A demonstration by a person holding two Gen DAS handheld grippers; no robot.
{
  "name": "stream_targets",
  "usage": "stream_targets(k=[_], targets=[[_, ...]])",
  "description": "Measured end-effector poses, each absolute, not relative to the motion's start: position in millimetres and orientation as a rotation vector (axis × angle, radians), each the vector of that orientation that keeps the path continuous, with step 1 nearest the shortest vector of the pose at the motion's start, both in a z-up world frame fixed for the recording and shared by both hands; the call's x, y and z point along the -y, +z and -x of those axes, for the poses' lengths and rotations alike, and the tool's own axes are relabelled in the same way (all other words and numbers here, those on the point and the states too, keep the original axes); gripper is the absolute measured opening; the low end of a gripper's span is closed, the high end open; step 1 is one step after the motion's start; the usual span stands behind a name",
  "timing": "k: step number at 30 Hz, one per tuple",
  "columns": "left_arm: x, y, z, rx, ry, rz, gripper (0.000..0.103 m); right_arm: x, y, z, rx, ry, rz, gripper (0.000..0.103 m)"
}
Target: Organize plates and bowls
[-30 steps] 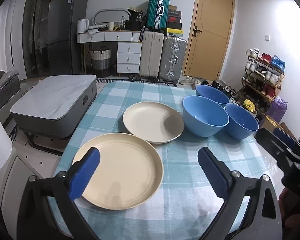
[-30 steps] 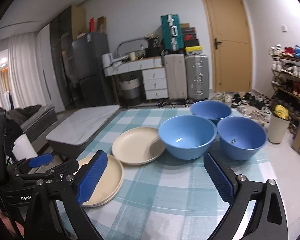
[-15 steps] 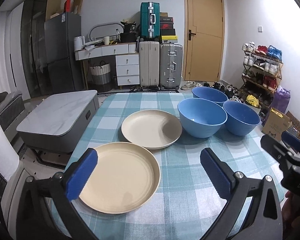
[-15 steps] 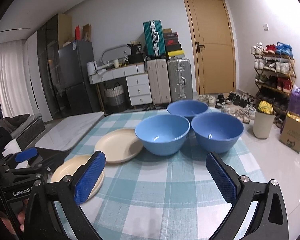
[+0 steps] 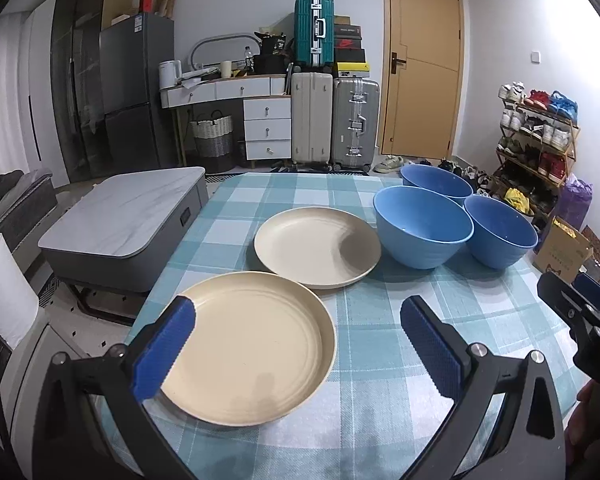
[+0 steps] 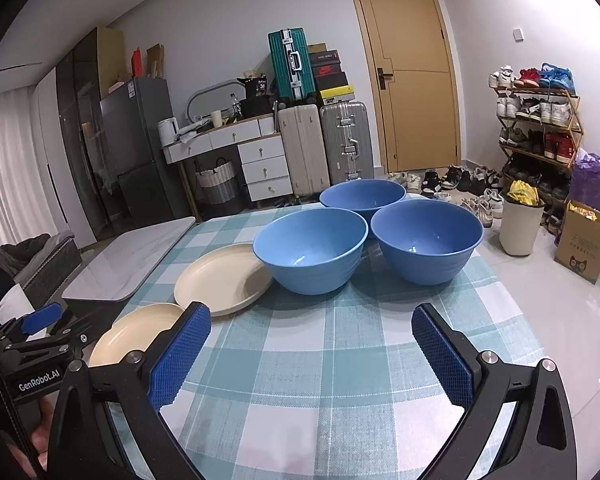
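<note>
Two cream plates (image 5: 256, 344), three blue bowls (image 5: 422, 226), seemingly unstacked

A checked-cloth table (image 5: 380, 360) carries two cream plates (image 5: 256, 344) (image 5: 316, 252) — and three blue bowls (image 5: 422, 226).

Colours: worktop and ware
Worktop (image 5: 364, 408) teal-white check; two cream plates (image 5: 252, 356) ahead-left of right claw (image 6: 312, 354), three blue bowls (image 6: 312, 254) beyond.
</note>
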State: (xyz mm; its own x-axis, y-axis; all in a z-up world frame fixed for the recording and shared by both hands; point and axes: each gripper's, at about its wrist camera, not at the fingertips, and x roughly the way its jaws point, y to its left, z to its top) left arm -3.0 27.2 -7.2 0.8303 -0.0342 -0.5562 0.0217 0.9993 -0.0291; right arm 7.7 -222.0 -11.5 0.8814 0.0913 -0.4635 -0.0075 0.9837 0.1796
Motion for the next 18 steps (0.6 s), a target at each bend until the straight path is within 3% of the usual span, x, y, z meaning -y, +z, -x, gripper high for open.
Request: stream_targets(k=[18], targets=[[-51.8,-15.4,-21.7,-0.669,0.007,0.016,0.103,192.2,-13.4,-39.5,-0.569,0.150,-0.100,0.102]])
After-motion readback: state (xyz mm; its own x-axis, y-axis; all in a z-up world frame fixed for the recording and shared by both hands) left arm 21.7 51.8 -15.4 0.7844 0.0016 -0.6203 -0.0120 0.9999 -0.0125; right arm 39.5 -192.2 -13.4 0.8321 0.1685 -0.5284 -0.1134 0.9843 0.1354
